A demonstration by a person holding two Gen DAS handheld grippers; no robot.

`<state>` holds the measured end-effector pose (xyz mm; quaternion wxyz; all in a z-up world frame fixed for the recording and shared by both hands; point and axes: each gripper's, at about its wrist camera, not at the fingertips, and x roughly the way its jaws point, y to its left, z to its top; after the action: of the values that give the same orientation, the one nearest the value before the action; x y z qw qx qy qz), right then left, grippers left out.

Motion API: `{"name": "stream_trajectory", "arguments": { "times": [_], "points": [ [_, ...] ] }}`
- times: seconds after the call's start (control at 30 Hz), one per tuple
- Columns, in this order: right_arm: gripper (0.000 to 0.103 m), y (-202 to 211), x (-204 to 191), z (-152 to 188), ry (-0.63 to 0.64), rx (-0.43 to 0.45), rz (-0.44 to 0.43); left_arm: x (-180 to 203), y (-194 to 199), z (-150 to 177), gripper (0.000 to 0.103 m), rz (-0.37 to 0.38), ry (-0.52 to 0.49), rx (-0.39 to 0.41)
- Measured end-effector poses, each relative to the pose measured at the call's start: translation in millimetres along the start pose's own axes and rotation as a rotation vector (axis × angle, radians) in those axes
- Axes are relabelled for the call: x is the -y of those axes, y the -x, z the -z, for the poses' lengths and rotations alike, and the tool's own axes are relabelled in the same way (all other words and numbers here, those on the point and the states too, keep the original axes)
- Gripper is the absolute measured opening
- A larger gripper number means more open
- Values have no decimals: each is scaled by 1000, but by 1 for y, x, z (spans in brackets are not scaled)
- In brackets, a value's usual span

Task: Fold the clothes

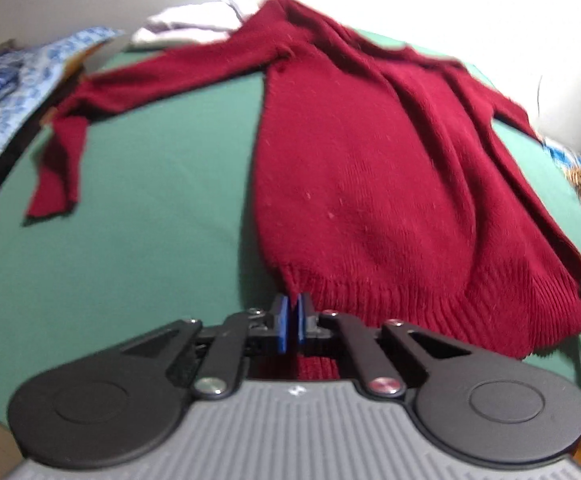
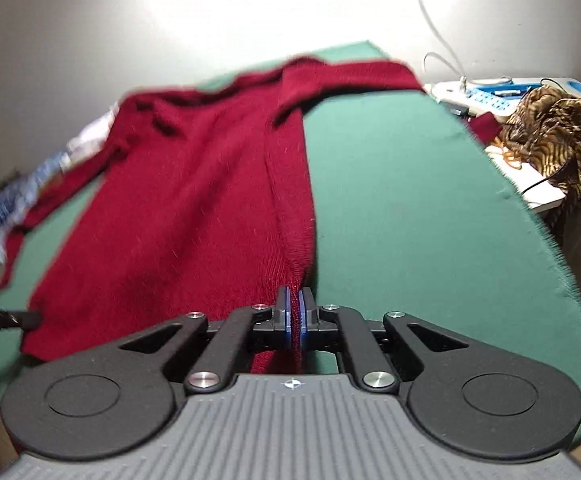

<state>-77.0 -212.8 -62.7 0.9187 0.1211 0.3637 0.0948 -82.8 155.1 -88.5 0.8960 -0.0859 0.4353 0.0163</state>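
Note:
A dark red knitted sweater (image 1: 370, 168) lies stretched along the green table cover (image 1: 150, 220), collar at the far end, ribbed hem nearest me. My left gripper (image 1: 290, 306) is shut on the hem's left corner. One sleeve (image 1: 90, 108) trails out to the left. In the right wrist view the same sweater (image 2: 194, 200) runs away from me, and my right gripper (image 2: 295, 300) is shut on the hem's right corner. The tip of the other gripper (image 2: 6, 318) shows at the left edge there, by the opposite hem corner.
Blue patterned cloth (image 1: 14, 88) and white garments (image 1: 186, 24) lie past the table's far left. On the right stands a white side table (image 2: 538, 192) with a brown striped cloth (image 2: 554, 136), a blue and white device (image 2: 490, 94) and cables. A pale wall is behind.

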Motion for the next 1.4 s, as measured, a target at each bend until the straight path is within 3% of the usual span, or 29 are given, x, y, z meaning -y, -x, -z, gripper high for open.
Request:
{"name": "stream_trajectory", "arguments": {
  "times": [0.13,0.27,0.4,0.47,0.57,0.6,0.63,0.67,0.8,0.87,0.97,1.03,1.07,1.2,1.23,1.4],
  "points": [
    [4,44,17,-8,-46,69,-92,-5,44,1,0,1,-5,69],
    [4,65,28,-1,-36,42,-119,-3,83,3,0,-42,-61,135],
    [4,49,33,16,25,-87,-77,-7,71,12,0,-86,-74,56],
    [4,44,32,16,42,-89,-69,-8,56,18,4,-73,-61,10],
    [11,38,30,17,69,-94,-59,-4,36,25,32,-57,-30,-15],
    [13,35,30,17,77,-95,-55,-5,30,26,52,-38,-11,-24],
    [22,33,29,17,86,-96,-51,-6,24,26,68,-16,9,-31],
    [27,31,29,18,95,-98,-48,-7,18,27,70,7,28,-38],
    [29,22,26,19,125,-105,-38,-4,2,19,76,22,92,-40],
    [29,17,23,21,119,-114,-48,2,-7,14,76,5,89,-44],
    [30,12,17,24,135,-107,-38,19,-16,7,56,-86,21,-15],
    [30,8,13,25,141,-91,-27,25,-17,5,15,-87,-6,-8],
    [27,6,12,26,145,-83,-22,27,-17,5,9,-81,-18,-6],
    [19,4,7,24,151,-73,-29,26,-6,8,7,-155,-38,14],
    [12,5,6,23,151,-73,-36,25,1,9,7,-168,-47,24],
    [8,8,3,18,158,-78,-71,28,51,19,7,-207,-129,98]
  ]
}}
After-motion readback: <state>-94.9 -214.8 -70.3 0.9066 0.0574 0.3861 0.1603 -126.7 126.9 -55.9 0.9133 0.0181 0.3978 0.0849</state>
